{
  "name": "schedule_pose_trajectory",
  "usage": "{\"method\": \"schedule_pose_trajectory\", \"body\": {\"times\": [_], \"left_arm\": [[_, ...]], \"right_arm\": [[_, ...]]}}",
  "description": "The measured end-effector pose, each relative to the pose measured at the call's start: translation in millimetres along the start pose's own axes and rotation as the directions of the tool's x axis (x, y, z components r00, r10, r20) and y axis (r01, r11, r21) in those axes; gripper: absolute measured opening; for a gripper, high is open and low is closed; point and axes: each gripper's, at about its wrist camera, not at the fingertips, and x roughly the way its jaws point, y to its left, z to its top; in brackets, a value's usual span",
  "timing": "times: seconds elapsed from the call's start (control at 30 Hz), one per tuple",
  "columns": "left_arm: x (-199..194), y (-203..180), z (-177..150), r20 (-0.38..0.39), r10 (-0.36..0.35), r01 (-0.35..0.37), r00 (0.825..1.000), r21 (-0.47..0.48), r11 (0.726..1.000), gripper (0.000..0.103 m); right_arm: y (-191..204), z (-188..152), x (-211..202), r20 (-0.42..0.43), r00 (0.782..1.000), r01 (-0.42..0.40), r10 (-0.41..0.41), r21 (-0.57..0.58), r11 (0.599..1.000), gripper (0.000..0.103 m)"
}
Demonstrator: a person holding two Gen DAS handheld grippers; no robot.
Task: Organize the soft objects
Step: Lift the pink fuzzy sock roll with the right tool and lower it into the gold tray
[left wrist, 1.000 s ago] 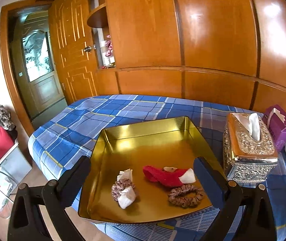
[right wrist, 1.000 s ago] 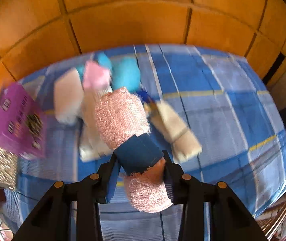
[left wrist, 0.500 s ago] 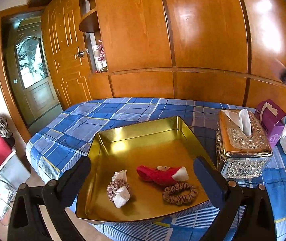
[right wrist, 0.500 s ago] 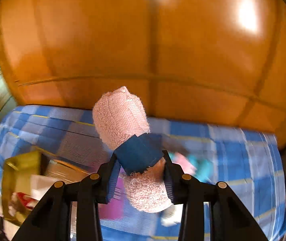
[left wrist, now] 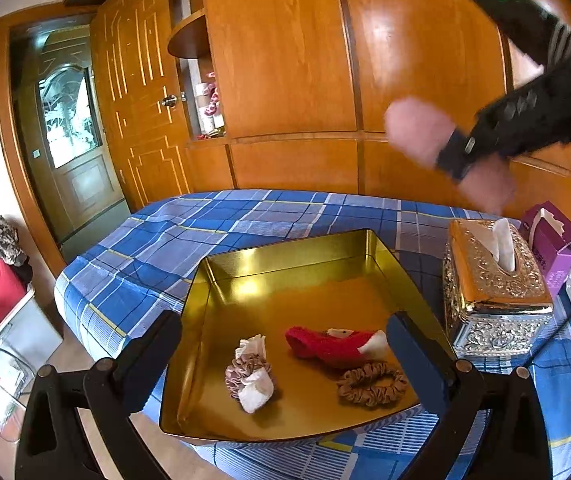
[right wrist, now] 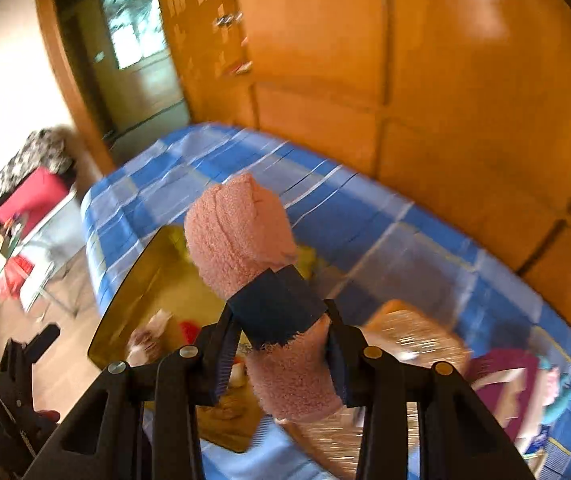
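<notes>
My right gripper (right wrist: 279, 354) is shut on a rolled pink towel (right wrist: 241, 232) with a dark blue band, held in the air above the bed; it also shows blurred in the left wrist view (left wrist: 421, 128). A gold tray (left wrist: 269, 256) on the blue plaid bed holds a red sock (left wrist: 325, 346), a brown scrunchie (left wrist: 371, 384) and a beige-and-white scrunchie (left wrist: 249, 376). The tray also shows in the right wrist view (right wrist: 137, 280). My left gripper (left wrist: 285, 340) is open and empty, its fingers on either side of the tray's near part.
An ornate silver-and-gold tissue box (left wrist: 493, 288) stands right of the tray, with a purple tissue pack (left wrist: 553, 244) behind it. A wooden wardrobe wall (left wrist: 285, 60) backs the bed. The bed's left edge (left wrist: 69, 300) drops to the floor with clutter.
My right gripper has swung with the pink towel from the right side of the bed toward the tray. The left gripper has drawn back slightly and stays open.
</notes>
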Motion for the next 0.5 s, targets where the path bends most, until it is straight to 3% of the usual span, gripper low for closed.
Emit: {"method": "schedule_pose_trajectory", "body": {"times": [0.3,0.5], "left_arm": [[10.8,11.4,-3.4,-0.022,0.020,-0.021,1.000,-0.031,0.999,0.103],[20.6,19.4,-6.2,-0.045,0.030,-0.032,0.999,-0.048,0.998,0.103]], "right_arm": [[43.4,-1.5,80.3,-0.158,0.985,-0.065,0.076,0.070,0.995,0.040],[48.4,-8.3,125.2,-0.208,0.978,0.001,0.019,0.092,0.996,0.047]]}}
